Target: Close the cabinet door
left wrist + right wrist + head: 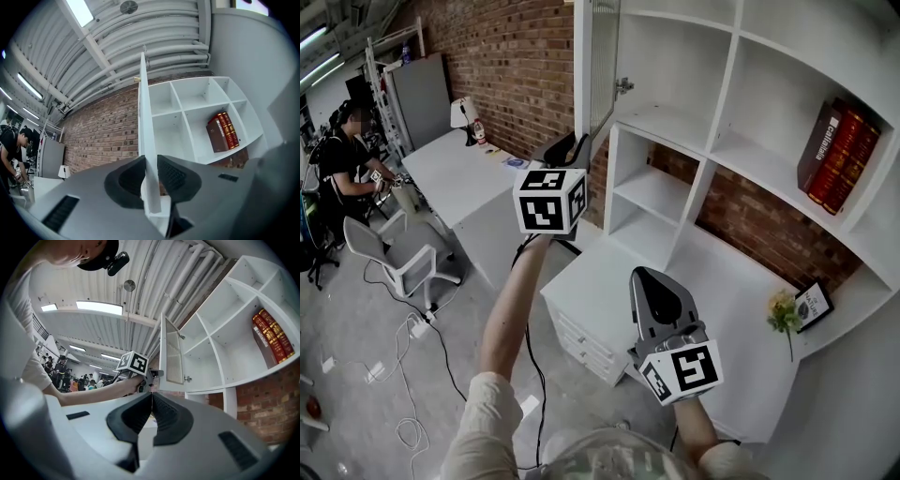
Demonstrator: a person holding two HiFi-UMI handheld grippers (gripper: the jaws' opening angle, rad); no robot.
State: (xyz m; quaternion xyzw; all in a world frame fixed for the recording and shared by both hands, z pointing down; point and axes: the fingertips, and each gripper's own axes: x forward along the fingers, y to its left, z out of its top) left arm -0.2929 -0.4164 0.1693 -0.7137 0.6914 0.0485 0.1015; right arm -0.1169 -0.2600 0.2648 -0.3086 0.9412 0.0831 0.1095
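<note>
The white cabinet door (pixel 598 66) stands swung open at the shelf unit's upper left, edge-on to me. My left gripper (pixel 573 147) is raised at its lower free corner. In the left gripper view the door's thin edge (pixel 145 117) runs down between the jaws of that gripper (pixel 151 176), and both pads press on it. My right gripper (pixel 650 277) hangs lower, over the white desk, away from the door. In the right gripper view its jaws (pixel 151 401) meet with nothing between them, and the door (pixel 171 352) shows beyond.
Red books (pixel 836 145) lean in a right-hand cubby of the white shelf unit (pixel 727 84). A framed picture (pixel 814 305) and a small flower (pixel 785 314) sit on the desk. Drawers (pixel 581 337) are below. A seated person (pixel 342 159) and a chair (pixel 389 258) are at far left.
</note>
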